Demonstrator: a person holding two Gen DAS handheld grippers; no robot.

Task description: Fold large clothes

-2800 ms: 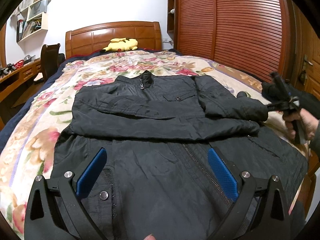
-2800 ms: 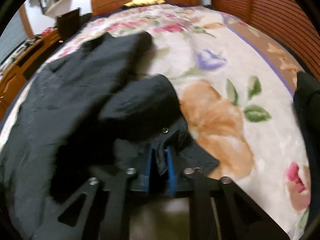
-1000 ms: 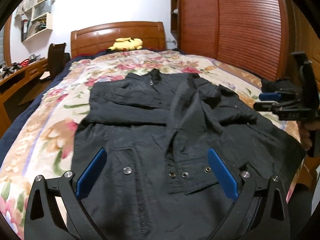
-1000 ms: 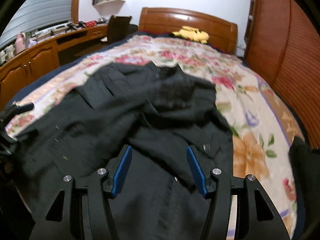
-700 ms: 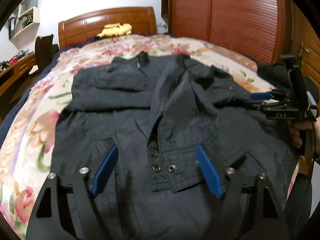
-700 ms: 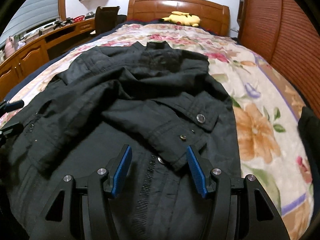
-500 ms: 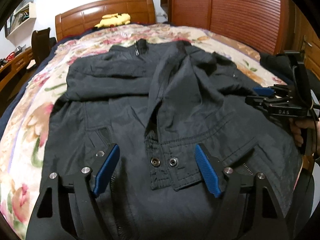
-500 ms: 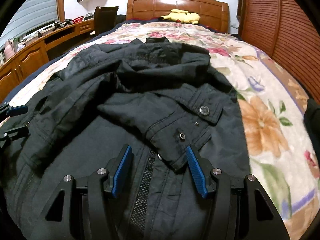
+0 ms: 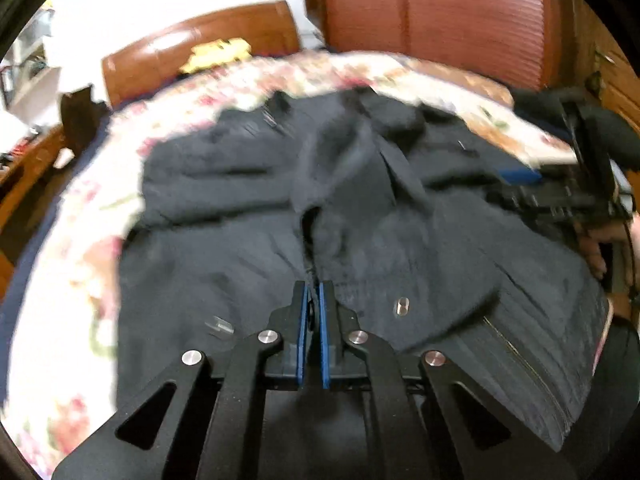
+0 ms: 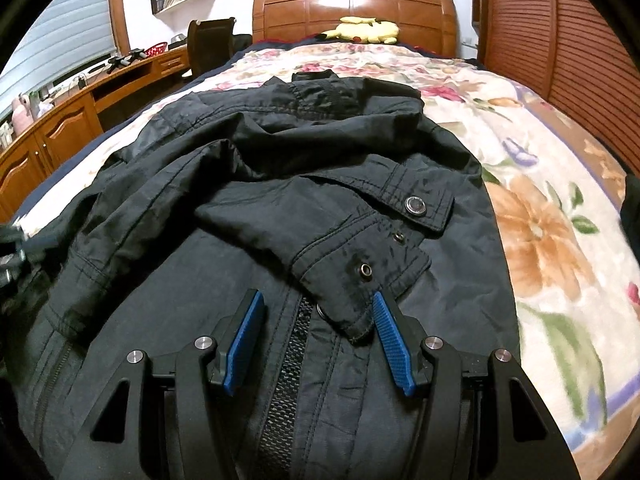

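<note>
A large black jacket [image 10: 248,184] lies front up on the bed, both sleeves folded across its chest. My left gripper [image 9: 314,300] is shut on the cuff edge of the sleeve [image 9: 360,216] that lies over the jacket's middle. My right gripper [image 10: 320,336] is open and empty, low over the jacket's zipper, with the snap-button cuff [image 10: 360,268] just ahead between its fingers. The right gripper also shows in the left wrist view [image 9: 560,196] at the jacket's right edge. The left wrist view is blurred.
The floral bedspread [image 10: 540,216] is bare to the right of the jacket. A yellow plush toy [image 10: 362,28] lies by the wooden headboard [image 10: 352,8]. A desk and cabinets [image 10: 60,120] run along the left. A slatted wooden wardrobe [image 9: 440,12] stands on the right.
My left gripper has moved forward and shut on the sleeve cuff; half a second ago it was open over it. My right gripper has dipped slightly closer to the jacket.
</note>
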